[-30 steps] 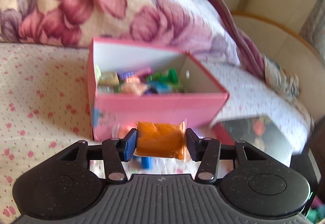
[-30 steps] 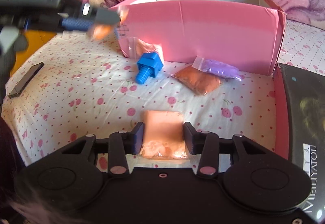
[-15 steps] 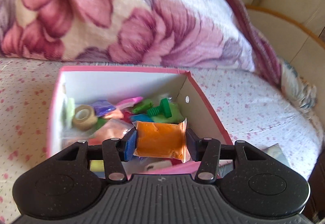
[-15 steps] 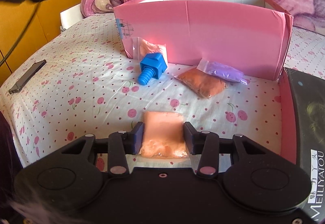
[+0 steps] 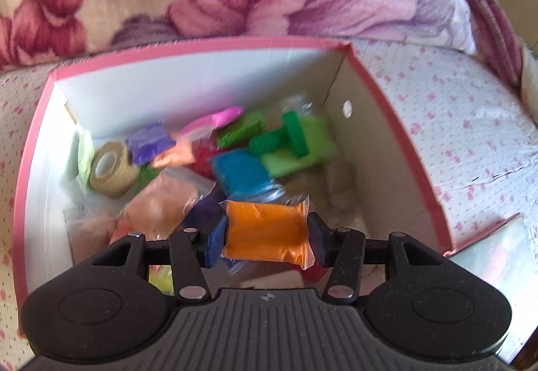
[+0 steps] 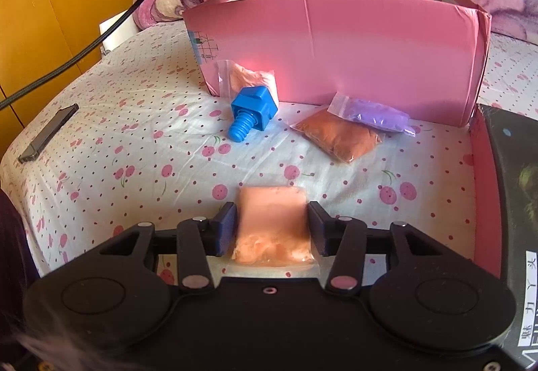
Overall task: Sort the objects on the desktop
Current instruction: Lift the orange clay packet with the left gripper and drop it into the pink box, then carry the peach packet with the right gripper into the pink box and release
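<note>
Presently an orange packet (image 5: 265, 231) is held between the pads of the left claw (image 5: 265, 233), which is poised above the open pink box (image 5: 208, 46). Inside the box a jumble is seen: a green bolt (image 5: 280, 139), a blue packet (image 5: 240, 174), a roll of tan tape (image 5: 112, 169) and several other soft packets, somewhat blurred. A peach packet (image 6: 273, 224) is gripped by the right claw (image 6: 273, 229), held low over the cherry-print bed sheet (image 6: 134, 149) in front of the box.

The step in hand is judged to be the dropping of the orange packet into the box. It is best released only once the claw is well inside the rim, over the middle of the heap and away from the near wall, so that the packet cannot catch on the edge and slide out. Since the packet is soft, the jaws should be opened fully.

On the sheet, a blue bolt (image 6: 252, 115), a brown packet (image 6: 338, 135), a purple packet (image 6: 376, 113) and another peach packet (image 6: 250, 80) leaning against the box wall are left to be sorted. A dark phone (image 6: 48, 132) lies well apart at the bed's edge.
</note>
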